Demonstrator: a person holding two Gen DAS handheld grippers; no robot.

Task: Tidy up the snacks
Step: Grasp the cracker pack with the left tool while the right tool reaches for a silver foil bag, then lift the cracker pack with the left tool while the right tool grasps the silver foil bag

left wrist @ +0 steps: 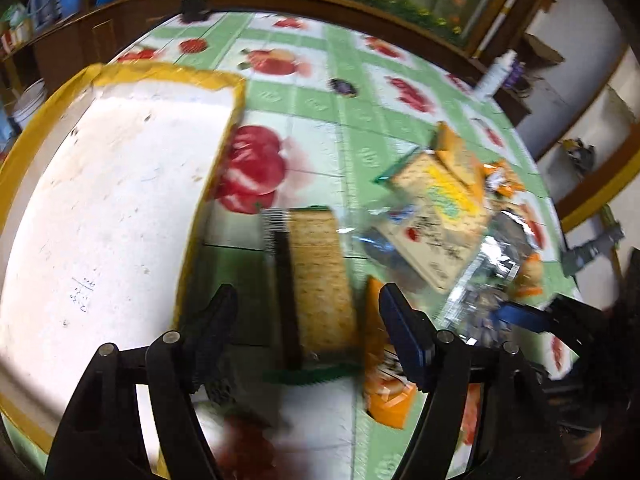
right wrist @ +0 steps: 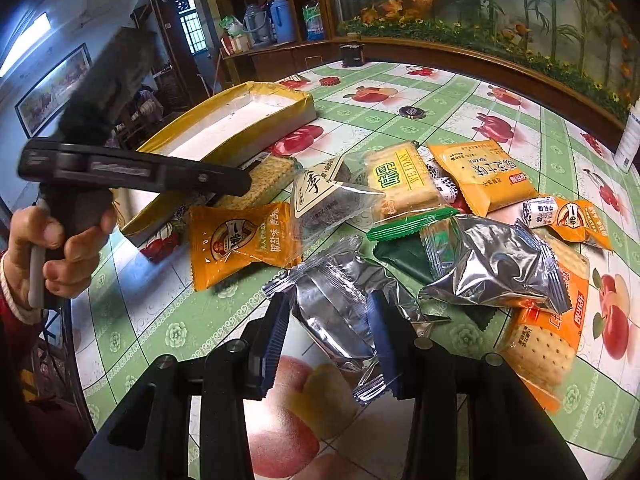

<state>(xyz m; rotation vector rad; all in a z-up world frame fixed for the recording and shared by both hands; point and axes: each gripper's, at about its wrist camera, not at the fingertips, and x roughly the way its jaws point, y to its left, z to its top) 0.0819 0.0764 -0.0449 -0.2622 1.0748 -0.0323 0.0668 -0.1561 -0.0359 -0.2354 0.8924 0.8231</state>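
Cracker packet [left wrist: 320, 280]: a flat, rectangular sleeve of biscuits in clear film, lying between the spread fingers of the left gripper [left wrist: 308, 320], lower centre of the left wrist view. Judged light, fairly stiff, brittle inside, film slippery; best held across its short width, at mid-length. Its long axis runs away from the gripper, far end toward the upper frame. The left jaws stand wide, touching nothing. Just left lies the yellow-rimmed box [left wrist: 208, 80]. In the right wrist view, the right gripper [right wrist: 330, 332] has its jaws set against a crinkly silver packet [right wrist: 336, 312], lower centre; soft, compressible. The snack pile [right wrist: 480, 176] spreads beyond on the tablecloth [right wrist: 440, 92].
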